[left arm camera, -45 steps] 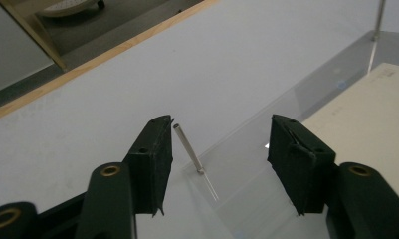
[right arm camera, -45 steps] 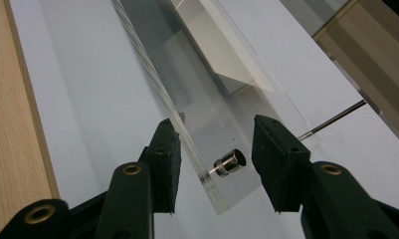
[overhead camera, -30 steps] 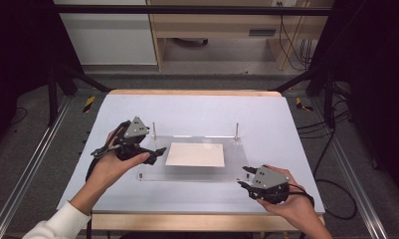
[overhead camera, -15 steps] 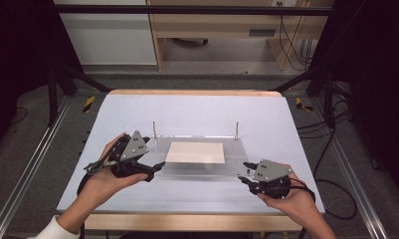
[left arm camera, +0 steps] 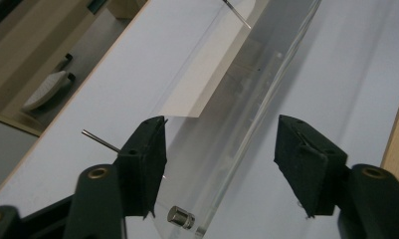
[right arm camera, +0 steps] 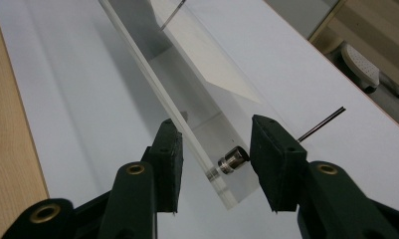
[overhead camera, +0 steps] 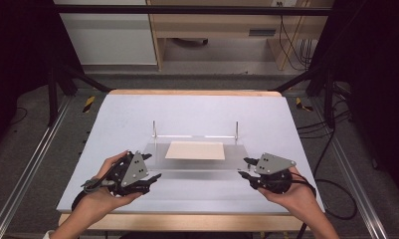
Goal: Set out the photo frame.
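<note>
Clear plate [overhead camera: 197, 167] flat at centre frame, card [overhead camera: 195, 150] on it; left gripper [left arm camera: 219, 164] just closing, jaws astride corner, not yet pressing; right gripper [right arm camera: 214, 164] likewise open astride opposite corner; uneven clamping risks tilting plate, sliding card off.

— Any writing to read here?
— None. No label, brand, number or sign is legible on anything.
— Not even small print?
— Nothing readable.

high view: above, looking down | gripper views: close, low | shared: clear plate [overhead camera: 197, 167]
</note>
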Demonstrator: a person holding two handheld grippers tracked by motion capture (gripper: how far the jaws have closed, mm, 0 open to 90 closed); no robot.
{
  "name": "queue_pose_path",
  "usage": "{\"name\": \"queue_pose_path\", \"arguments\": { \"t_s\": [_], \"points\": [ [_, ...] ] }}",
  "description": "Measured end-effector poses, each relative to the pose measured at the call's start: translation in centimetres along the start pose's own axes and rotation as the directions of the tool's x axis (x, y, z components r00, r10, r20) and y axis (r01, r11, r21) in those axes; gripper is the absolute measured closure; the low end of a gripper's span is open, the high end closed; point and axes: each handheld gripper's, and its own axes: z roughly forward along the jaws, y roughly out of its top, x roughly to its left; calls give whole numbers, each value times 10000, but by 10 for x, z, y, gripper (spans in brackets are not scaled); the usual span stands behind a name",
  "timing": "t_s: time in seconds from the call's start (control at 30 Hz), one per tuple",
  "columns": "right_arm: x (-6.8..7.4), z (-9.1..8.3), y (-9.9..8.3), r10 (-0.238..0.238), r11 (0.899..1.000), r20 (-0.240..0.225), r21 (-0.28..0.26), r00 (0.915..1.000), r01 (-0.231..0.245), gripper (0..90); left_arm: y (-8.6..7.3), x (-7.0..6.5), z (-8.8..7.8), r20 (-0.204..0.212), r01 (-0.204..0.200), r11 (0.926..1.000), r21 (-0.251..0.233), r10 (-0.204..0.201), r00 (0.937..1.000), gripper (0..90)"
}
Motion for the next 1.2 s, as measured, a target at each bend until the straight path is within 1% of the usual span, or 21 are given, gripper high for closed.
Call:
{"name": "queue_pose_path", "arguments": {
  "t_s": [0.13,0.2,0.23,0.27,0.33,0.37,0.43,0.53,0.57,0.6,0.63,0.77,0.83,0.87,0.97,1.03,1.1,1.2],
  "points": [
    [-2,0,1,47,10000,3,-30,10000,-47,575,0,-2,-2,-40,-111,9998,-170,110,9999,471],
    [-2,0,2,50,10000,-4,-8,10000,-50,575,-1,-5,-1,-146,-320,9995,15,320,9994,497],
    [-2,0,2,58,10000,-9,3,10000,-58,575,-2,-6,0,-212,-428,9990,151,431,9988,530],
    [-2,0,2,60,10000,-13,11,10000,-60,575,-3,-6,1,-235,-429,9989,209,434,9988,562],
    [-2,0,2,95,10000,-15,5,10000,-95,575,-4,-6,3,-219,-353,9993,144,356,9991,586],
    [-3,0,2,105,9999,-17,-9,9999,-105,575,-4,-6,4,-227,-430,9989,171,434,9988,612],
    [-4,-1,3,153,9999,-21,-37,9999,-153,576,-3,-7,6,-356,-523,9981,311,534,9979,618],
    [-5,-1,4,181,9998,-48,-61,9998,-182,578,-3,-7,9,-524,-568,9978,327,585,9969,639],
    [-6,-1,5,186,9998,-59,-48,9998,-186,578,-3,-6,10,-609,-638,9973,359,659,9960,666],
    [-6,-1,5,189,9998,-64,-26,9998,-189,580,-2,-6,10,-651,-627,9973,375,650,9958,684],
    [-6,-1,5,153,9999,-57,-28,9999,-153,582,-2,-5,10,-668,-620,9974,372,644,9957,688],
    [-6,-1,6,166,9998,9,-82,9999,-165,586,3,-8,10,-974,-841,9947,591,896,9912,708],
    [-7,-2,6,179,9997,0,-135,9998,-179,582,5,-7,9,-963,-792,9945,682,856,9917,710],
    [-7,-1,5,275,9995,-46,-136,9996,-275,569,6,-6,9,-899,-804,9943,694,866,9922,710],
    [-10,-1,2,555,9981,-48,-279,9984,-556,515,7,-1,9,-762,-611,9964,589,655,9949,707],
    [-13,-2,0,654,9973,38,-339,9979,-652,484,9,3,8,-725,-512,9972,545,551,9958,705],
    [-16,-1,-1,608,9974,217,-399,9979,-599,470,12,9,8,-635,-398,9977,547,432,9970,704],
    [-19,-2,1,650,9965,293,-551,9975,-633,468,16,17,7,-522,-195,9988,457,218,9984,704]
  ]
}}
